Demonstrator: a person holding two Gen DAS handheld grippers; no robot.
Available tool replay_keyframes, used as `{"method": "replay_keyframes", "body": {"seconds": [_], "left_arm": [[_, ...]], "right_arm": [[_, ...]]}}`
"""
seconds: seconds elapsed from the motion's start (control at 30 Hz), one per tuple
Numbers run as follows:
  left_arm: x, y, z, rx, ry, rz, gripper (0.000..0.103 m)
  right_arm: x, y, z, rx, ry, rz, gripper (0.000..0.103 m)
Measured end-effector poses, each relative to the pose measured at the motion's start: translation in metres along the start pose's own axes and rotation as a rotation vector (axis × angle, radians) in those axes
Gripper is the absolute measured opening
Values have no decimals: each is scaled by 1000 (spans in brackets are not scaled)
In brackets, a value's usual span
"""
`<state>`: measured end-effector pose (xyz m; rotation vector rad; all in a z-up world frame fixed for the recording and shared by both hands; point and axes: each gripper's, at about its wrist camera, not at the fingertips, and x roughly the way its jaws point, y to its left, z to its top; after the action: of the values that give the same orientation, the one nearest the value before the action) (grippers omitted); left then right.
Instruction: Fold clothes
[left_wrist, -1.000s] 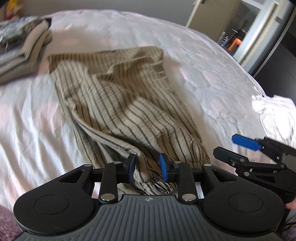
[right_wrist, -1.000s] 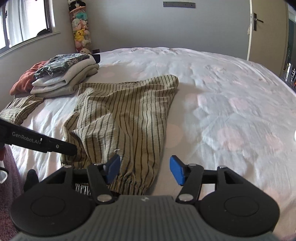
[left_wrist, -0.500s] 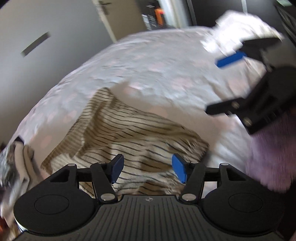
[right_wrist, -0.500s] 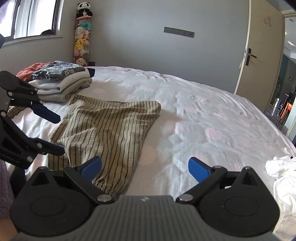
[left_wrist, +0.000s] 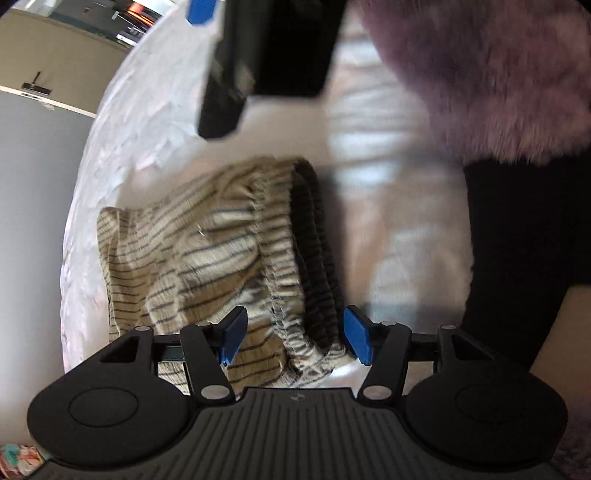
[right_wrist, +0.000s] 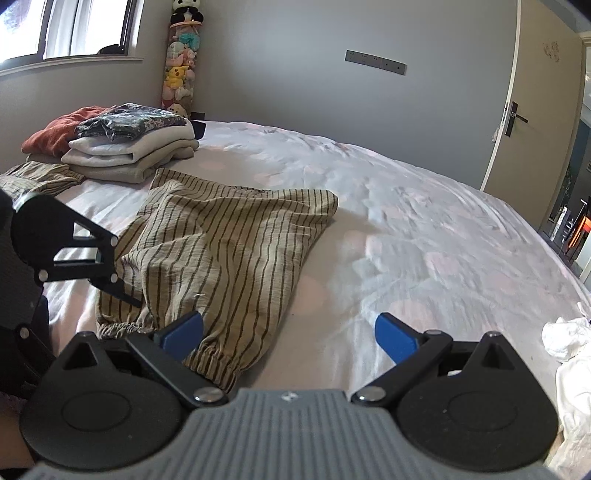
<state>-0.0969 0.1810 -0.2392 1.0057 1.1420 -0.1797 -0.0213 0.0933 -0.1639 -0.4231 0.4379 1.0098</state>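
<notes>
Clothes stack (right_wrist: 122, 147): far left of bed (right_wrist: 424, 221). Left gripper (left_wrist: 295, 341): part open, jaws lately widened; cuff between pads, not pinched. Striped trousers (right_wrist: 221, 251): flat, mid-bed, cuffs at near edge. Right gripper (right_wrist: 290, 338): jaws lately spread wide, holding nothing, just over one cuff. White garment (right_wrist: 569, 354): far right.

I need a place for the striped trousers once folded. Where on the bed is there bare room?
Free: the wide bedsheet right of the striped trousers, up to the white cloth at the right edge. Crowded: the far left corner, taken by the folded stack and another striped piece beside it.
</notes>
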Motion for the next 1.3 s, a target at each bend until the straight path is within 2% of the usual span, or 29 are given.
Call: {"method": "replay_keyframes", "body": {"seconds": [0.13,0.33,0.4,0.47,0.53,0.6,0.7,0.77,0.93,1.03,1.17,1.3], "left_arm": [[10,-5,-4,18,32,-17,53],[15,0,-9,-14,45,-73,32],[16,3,-11,-34,46,-91,29],[16,4,-12,-48,45,-102,25],[17,6,-13,-61,43,-113,23],[17,8,-13,-75,41,-122,22],[17,13,-14,-104,34,-141,21],[17,17,-15,-124,30,-154,21],[9,20,-17,-184,7,-177,17],[2,27,-21,-259,-27,-208,15],[-2,43,-28,-363,-70,-252,15],[-7,52,-33,-436,-105,-279,14]], "right_arm": [[1,0,0,7,3,9,100],[1,5,0,-19,4,16,99],[1,7,0,-29,4,17,99],[1,9,1,-45,10,21,95],[2,12,3,-69,25,32,77],[3,15,4,-93,41,43,67],[3,22,8,-153,52,76,61],[4,29,11,-224,60,117,58],[6,52,13,-473,79,201,57],[8,64,8,-625,93,236,57],[13,82,-4,-805,100,265,57],[28,98,-16,-921,148,285,57]]}}
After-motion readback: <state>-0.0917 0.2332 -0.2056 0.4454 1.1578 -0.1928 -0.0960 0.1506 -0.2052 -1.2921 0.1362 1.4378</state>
